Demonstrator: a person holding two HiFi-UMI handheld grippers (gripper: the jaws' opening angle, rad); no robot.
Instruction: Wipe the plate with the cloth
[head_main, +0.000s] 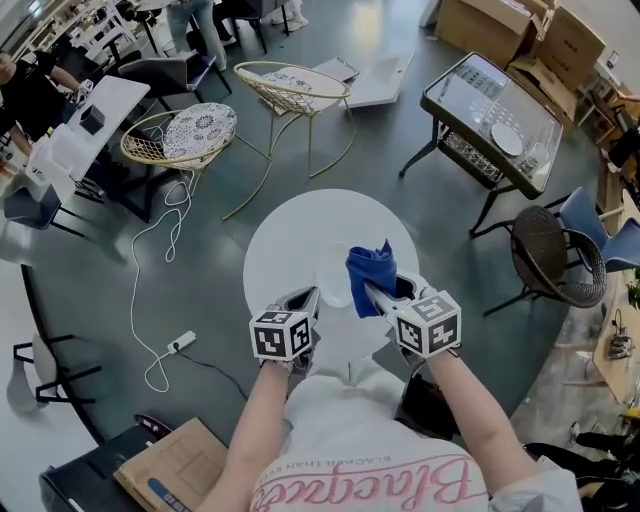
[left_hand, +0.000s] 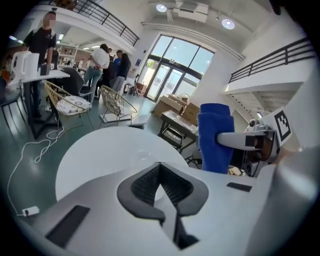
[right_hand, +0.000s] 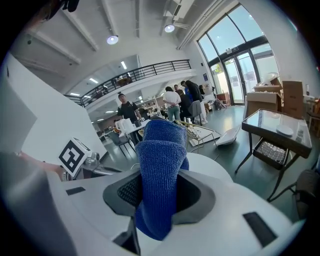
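1. The round white table (head_main: 290, 235) stands on a smooth grey floor (head_main: 210, 300); beyond its far edge are two gold wire chairs (head_main: 295, 88), one carrying a round patterned cushion (head_main: 197, 130); off its right edge stand a glass-topped trolley (head_main: 495, 115) and a dark wicker chair (head_main: 553, 255).
2. A thin white cable (head_main: 150, 250) loops over the floor off the table's left edge; cardboard boxes (head_main: 560, 40) are stacked far off to the right; people stand well back by the glazed doors.
3. The plate (head_main: 334, 280) is at the table's near edge, between the two grippers; it is tipped up, so it reads as a narrow pale oval; it is white, smooth and thin-rimmed.
4. The left gripper (head_main: 310, 300) (left_hand: 161, 187) has its jaws drawn almost together on a thin white edge, which appears to be the plate's rim; its pads are dark and ribbed, set in smooth white shells.
5. The right gripper (head_main: 380, 293) (right_hand: 160, 192) is clamped on the cloth (head_main: 370, 268) (right_hand: 161, 165); the cloth is blue with a looped towelling weave, bunched into a thick fold that stands up past the jaw tips and hangs below them.
6. The cloth is just beside the plate's right edge; whether they touch cannot be told.
7. In the right gripper view the cloth fills the middle and hides the plate; in the left gripper view it stands as a blue column (left_hand: 215, 137) at the right, above the table's far edge.
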